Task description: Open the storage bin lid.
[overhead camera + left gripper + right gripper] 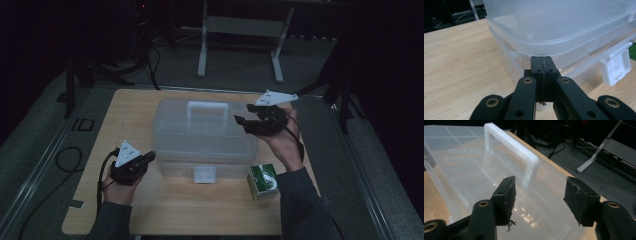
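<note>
A clear plastic storage box with a white handle and a white front latch stands mid-table. My left gripper rests on the table at the box's front left corner. In the left gripper view its jaws are shut with nothing between them, their tip right under the lid's rim. My right gripper hovers over the lid's right end, pointing left. In the right gripper view it stands open above the lid, just short of the handle, with nothing between the fingers.
A small green and white carton sits on the wooden table by the box's front right corner, beside the person's right sleeve. Cables trail off the table's left side. A white stand's legs are on the floor beyond the far edge.
</note>
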Tool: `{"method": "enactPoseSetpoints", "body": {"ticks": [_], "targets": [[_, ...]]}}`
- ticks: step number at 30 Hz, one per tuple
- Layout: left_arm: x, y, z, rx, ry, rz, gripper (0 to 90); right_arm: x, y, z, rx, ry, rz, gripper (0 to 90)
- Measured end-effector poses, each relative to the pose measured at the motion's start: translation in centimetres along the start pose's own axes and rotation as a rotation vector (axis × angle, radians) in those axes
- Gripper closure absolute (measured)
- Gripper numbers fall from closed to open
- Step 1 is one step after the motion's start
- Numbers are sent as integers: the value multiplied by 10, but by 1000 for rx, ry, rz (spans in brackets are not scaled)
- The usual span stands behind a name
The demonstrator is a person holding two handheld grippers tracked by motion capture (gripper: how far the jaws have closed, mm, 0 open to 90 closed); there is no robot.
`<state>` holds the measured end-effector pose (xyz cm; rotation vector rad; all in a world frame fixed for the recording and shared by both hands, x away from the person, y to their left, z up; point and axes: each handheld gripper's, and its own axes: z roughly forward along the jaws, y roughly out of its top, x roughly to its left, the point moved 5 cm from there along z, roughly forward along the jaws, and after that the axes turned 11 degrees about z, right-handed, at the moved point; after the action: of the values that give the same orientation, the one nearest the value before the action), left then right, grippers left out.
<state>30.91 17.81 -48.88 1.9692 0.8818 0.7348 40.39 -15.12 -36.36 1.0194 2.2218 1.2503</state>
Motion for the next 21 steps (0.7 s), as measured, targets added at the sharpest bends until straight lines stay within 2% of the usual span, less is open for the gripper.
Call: {"method": "enactPoseSetpoints", "body": {"ticks": [3, 7, 10, 13, 16, 21], "targets": [[1, 2, -1, -4, 1, 1, 900, -7, -15, -18, -33, -18, 29, 482], [2, 4, 0, -9, 3, -2, 900, -15, -41, -35, -63, -67, 31, 576], [4, 3, 1, 8, 5, -6, 900, -19, -58, -45, -97, -41, 89, 649], [3, 5, 1, -1, 1, 2, 900, -20, -67, -51, -99, -66, 87, 648], [4, 7, 0, -6, 2, 3, 900, -22, -82, -60, -93, -91, 98, 722], [5, 12, -1, -15, 0, 13, 900, -20, -108, -61, -50, -87, 120, 869]]}}
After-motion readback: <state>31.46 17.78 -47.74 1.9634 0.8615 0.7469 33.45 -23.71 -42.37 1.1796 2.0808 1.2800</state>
